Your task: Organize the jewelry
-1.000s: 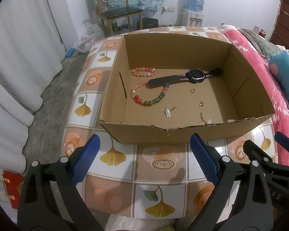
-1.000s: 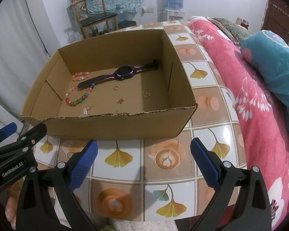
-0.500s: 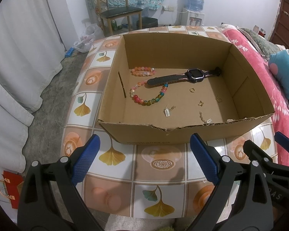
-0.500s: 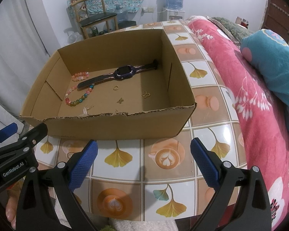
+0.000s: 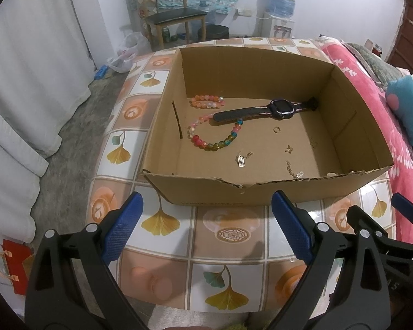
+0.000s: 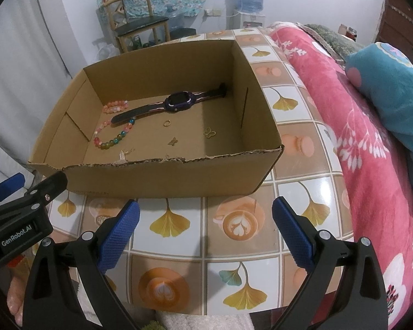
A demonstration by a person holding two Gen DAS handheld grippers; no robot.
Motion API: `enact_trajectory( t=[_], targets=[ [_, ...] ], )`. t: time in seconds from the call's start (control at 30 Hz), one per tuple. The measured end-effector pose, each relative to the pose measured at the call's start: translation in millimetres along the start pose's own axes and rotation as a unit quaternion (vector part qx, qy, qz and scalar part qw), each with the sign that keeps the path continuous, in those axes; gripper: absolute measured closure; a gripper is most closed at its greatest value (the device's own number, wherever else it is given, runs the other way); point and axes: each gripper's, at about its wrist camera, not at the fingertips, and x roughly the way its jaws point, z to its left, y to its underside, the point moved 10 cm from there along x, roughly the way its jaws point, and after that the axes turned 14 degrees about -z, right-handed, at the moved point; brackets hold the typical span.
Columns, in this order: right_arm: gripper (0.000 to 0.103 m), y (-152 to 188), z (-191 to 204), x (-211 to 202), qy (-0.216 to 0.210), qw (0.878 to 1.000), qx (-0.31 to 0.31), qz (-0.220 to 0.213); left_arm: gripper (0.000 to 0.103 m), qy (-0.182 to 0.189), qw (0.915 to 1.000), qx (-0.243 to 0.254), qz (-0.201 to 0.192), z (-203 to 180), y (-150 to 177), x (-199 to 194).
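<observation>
Cardboard box [image 5: 203, 191] holds watch [image 5: 280, 107], bead bracelets [image 5: 214, 137] and small charms; both grippers' fingers [image 6: 118, 233] gape empty.

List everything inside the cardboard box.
In the cardboard box: a smartwatch, a pink bead bracelet, a multicolored bead bracelet, a ring, butterfly charms and small chain pieces. The near wall hides the floor strip behind it.

The left gripper [image 5: 205, 224] drifts a touch left, the cardboard box [image 5: 206, 191] sliding slightly right in view.
</observation>
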Motion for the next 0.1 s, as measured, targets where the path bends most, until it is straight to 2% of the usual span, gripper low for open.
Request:
enact_trajectory(
  t=[0.1],
  targets=[
    [0.009,0.0,-0.3,0.1,-0.001,1.0,0.0,0.0,0.012,0.0,1.0,-0.003,0.001,0.3,0.1,-0.1]
  ],
)
